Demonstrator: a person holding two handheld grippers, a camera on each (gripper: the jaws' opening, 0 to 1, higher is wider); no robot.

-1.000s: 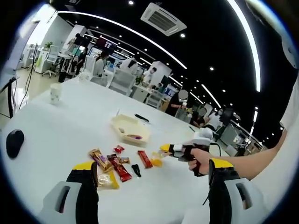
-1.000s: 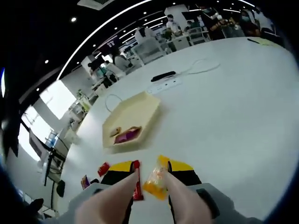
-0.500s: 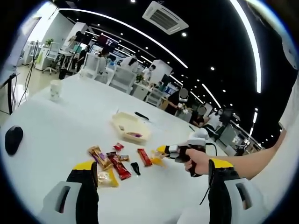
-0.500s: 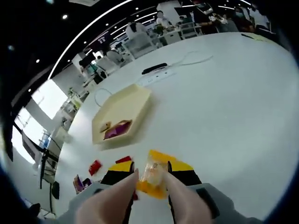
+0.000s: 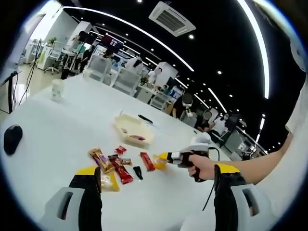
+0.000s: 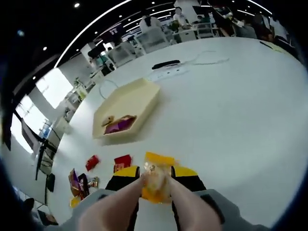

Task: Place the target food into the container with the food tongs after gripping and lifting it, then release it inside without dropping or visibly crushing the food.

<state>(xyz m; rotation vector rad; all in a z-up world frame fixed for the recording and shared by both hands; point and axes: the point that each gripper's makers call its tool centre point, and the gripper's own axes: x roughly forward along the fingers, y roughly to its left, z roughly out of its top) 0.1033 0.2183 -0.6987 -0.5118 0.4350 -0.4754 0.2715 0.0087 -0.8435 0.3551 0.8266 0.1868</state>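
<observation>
My right gripper (image 6: 155, 182) holds skin-coloured tongs shut on a yellow snack packet (image 6: 155, 174), lifted above the white table (image 6: 231, 110). The cream container (image 6: 126, 109) lies ahead and to the left, with a purple packet (image 6: 118, 125) and a small snack inside. In the left gripper view, the right gripper (image 5: 166, 157) comes in from the right, held in a hand (image 5: 202, 166), with the yellow packet (image 5: 160, 162) at its tip, short of the container (image 5: 133, 131). My left gripper (image 5: 156, 192) stands open above the table with nothing between its jaws.
Several loose snack packets (image 5: 118, 166) lie on the table in front of my left gripper, a red one (image 5: 146, 161) nearest the held packet. A paper cup (image 5: 56, 89) and a black mouse (image 5: 12, 138) sit far left. A power strip with cable (image 6: 166, 74) lies beyond the container.
The right gripper has lifted the yellow packet off the table and carried it a little toward the container. The left gripper has stayed open and almost still.
</observation>
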